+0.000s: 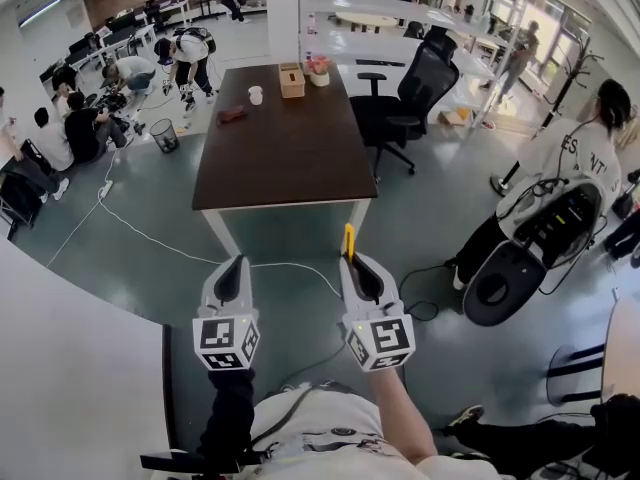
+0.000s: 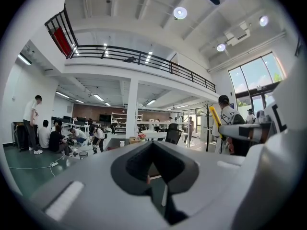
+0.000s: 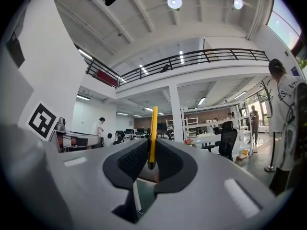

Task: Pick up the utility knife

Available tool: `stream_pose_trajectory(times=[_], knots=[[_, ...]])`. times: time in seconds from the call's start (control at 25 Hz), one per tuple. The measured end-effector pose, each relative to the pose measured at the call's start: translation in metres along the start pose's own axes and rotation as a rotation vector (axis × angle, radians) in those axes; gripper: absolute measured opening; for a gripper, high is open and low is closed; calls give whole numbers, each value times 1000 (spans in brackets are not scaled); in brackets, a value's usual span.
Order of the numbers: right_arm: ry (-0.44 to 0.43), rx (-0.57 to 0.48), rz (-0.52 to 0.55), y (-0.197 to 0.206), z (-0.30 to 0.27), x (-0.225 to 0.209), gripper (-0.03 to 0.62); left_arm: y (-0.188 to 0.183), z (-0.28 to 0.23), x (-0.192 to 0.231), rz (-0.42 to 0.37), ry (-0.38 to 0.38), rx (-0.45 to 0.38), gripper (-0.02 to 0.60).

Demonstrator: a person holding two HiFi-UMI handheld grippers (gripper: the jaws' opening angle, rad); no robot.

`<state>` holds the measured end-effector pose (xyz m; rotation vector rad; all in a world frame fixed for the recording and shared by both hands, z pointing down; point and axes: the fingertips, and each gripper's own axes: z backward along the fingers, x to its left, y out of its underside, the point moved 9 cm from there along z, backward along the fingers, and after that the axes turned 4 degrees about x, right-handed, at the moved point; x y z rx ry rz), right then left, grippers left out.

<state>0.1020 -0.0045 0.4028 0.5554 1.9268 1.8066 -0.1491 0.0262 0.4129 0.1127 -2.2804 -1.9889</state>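
Observation:
A slim yellow utility knife (image 1: 348, 241) stands upright, clamped between the jaws of my right gripper (image 1: 352, 259), which is shut on it. In the right gripper view the knife (image 3: 153, 134) rises edge-on from between the black pads (image 3: 132, 161). My left gripper (image 1: 234, 268) is held level beside the right one, shut with nothing in it; its view shows the jaws (image 2: 152, 164) closed together and the yellow knife (image 2: 215, 118) off to the right. Both grippers are raised in front of my chest, short of the table.
A dark brown table (image 1: 284, 148) stands ahead with a cup (image 1: 256, 95), a tissue box (image 1: 292, 80) and a small red thing (image 1: 232, 115). A black office chair (image 1: 405, 103) is at its right. People sit and stand at left and right. A white cable (image 1: 150, 236) runs across the floor.

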Motion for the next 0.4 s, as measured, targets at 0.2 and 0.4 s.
stream_pose_trajectory(times=[0.2,0.4], knots=[[5,2,2,-1,-2,0,48,0,1,2,6,-7,-1,-2],[1,4,5,-3,-3,2,48,-2,2,4,8,-8,-2,-2]])
